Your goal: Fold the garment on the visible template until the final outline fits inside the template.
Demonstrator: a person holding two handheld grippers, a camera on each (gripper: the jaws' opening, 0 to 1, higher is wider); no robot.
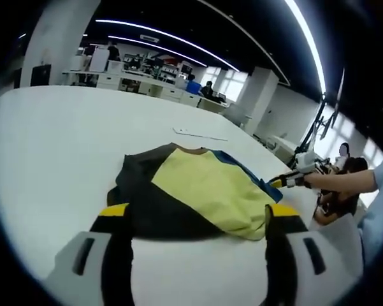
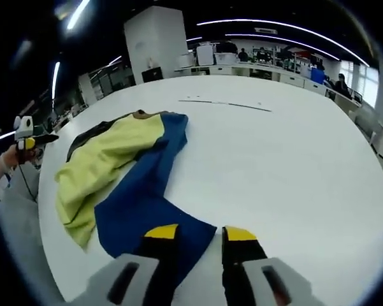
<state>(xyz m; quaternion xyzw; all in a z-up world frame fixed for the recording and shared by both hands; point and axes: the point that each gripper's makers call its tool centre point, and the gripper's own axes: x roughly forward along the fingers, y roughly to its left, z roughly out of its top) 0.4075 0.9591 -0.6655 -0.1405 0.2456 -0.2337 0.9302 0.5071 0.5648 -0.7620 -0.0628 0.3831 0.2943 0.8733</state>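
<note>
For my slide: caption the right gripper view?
Open right gripper over the blue edge of a garment on a white table.

Garment spread on the surface, a gripper at each of two opposite sides.

In the left gripper view the garment [image 1: 191, 194] lies on the surface [image 1: 57, 159] just ahead of the left gripper [image 1: 197, 223], whose jaws stand apart at the near edge of the cloth; the right gripper [image 1: 287, 181] sits at the garment's far right edge. A thin template line [image 1: 201, 134] lies on the surface beyond the garment. In the right gripper view the right gripper [image 2: 201, 234] has its jaws apart over the garment's near corner, one jaw above cloth, the other above bare surface; the left gripper [image 2: 30, 139] is off the surface's left edge.
</note>
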